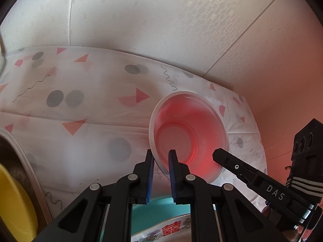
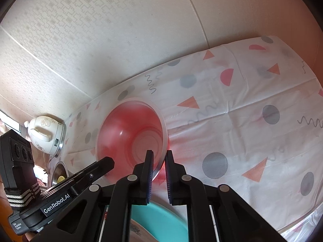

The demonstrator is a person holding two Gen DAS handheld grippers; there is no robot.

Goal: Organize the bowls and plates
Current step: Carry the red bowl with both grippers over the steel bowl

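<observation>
A translucent red bowl (image 1: 187, 125) with a pale rim stands on the patterned tablecloth (image 1: 90, 111), tilted toward the wall. My left gripper (image 1: 161, 160) is shut on the bowl's near left rim, one blue pad outside the wall and one inside. In the right wrist view my right gripper (image 2: 159, 160) is shut on the near right rim of the same bowl (image 2: 129, 129) in the same way. One black finger (image 1: 232, 163) of the right gripper reaches into the bowl from the right. Low in the right wrist view, a left gripper finger (image 2: 101, 165) comes in from the left.
Below the grippers lie a teal dish (image 1: 153, 209) and a printed plate with red characters (image 1: 171, 230). A yellow plate (image 1: 14, 197) sits in a metal basin (image 1: 24, 157) at the left. A white kettle (image 2: 45, 134) stands by the wall. The wallpapered wall (image 1: 161, 20) is close behind.
</observation>
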